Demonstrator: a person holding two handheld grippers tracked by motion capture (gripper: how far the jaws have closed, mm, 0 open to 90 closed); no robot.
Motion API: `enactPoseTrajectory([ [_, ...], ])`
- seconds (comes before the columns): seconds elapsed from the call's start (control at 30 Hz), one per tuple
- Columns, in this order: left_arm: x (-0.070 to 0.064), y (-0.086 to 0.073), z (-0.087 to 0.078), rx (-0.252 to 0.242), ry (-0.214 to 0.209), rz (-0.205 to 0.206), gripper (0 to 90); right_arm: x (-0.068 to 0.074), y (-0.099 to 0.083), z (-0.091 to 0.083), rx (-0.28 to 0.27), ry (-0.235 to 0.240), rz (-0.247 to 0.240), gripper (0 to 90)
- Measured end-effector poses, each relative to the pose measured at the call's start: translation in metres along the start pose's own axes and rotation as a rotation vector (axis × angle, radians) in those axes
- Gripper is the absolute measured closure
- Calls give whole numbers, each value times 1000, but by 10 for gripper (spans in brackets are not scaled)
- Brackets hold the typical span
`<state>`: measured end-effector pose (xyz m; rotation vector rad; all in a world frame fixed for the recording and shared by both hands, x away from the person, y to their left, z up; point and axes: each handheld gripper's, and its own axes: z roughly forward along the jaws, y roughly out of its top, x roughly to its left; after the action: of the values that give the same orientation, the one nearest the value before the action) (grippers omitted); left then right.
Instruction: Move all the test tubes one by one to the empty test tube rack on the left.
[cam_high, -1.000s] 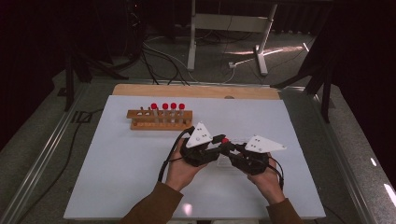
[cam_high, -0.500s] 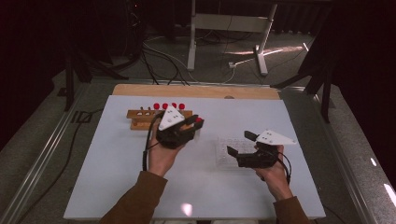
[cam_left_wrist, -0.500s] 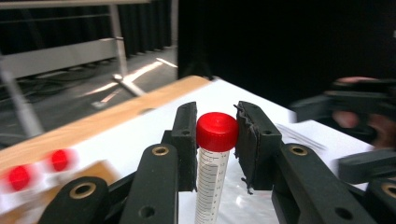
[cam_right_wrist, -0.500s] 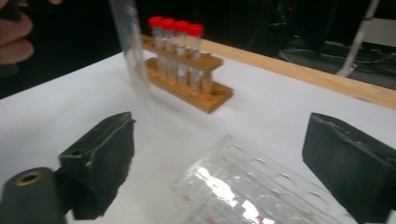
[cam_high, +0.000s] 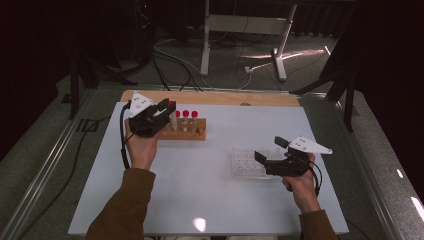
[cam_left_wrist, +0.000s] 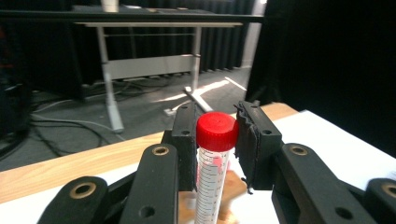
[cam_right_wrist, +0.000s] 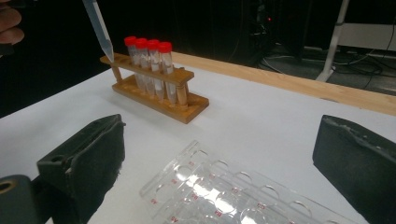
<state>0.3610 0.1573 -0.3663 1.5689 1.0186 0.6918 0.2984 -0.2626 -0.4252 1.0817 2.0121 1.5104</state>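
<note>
The left gripper holds a red-capped tube upright, just left of the rack. The right gripper hangs open over the well plate, well apart.

Red-capped tubes; brown wooden rack; white table.
</note>
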Motion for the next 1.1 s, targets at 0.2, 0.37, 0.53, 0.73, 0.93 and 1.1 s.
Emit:
enactPoseTrajectory([
  [0.2, 14, -3, 5, 5, 60, -6, 711, -1, 0, -1, -5, -4, 5, 11],
  [0.37, 22, -5, 9, 12, 101, -9, 711, -1, 0, -1, -9, -6, 5, 11],
  [0.53, 28, -7, 12, 3, 140, -15, 710, -2, 0, -2, -13, -7, 11, 11],
  [0.73, 33, -9, 18, 2, 186, -19, 710, -2, 0, -2, -16, -9, 11, 11],
  [0.93, 38, -13, 25, 14, 216, -30, 710, -3, 0, -3, -24, -11, 12, 11],
  [1.1, 40, -16, 31, 31, 225, -25, 710, -3, 0, -4, -25, -8, 16, 11],
])
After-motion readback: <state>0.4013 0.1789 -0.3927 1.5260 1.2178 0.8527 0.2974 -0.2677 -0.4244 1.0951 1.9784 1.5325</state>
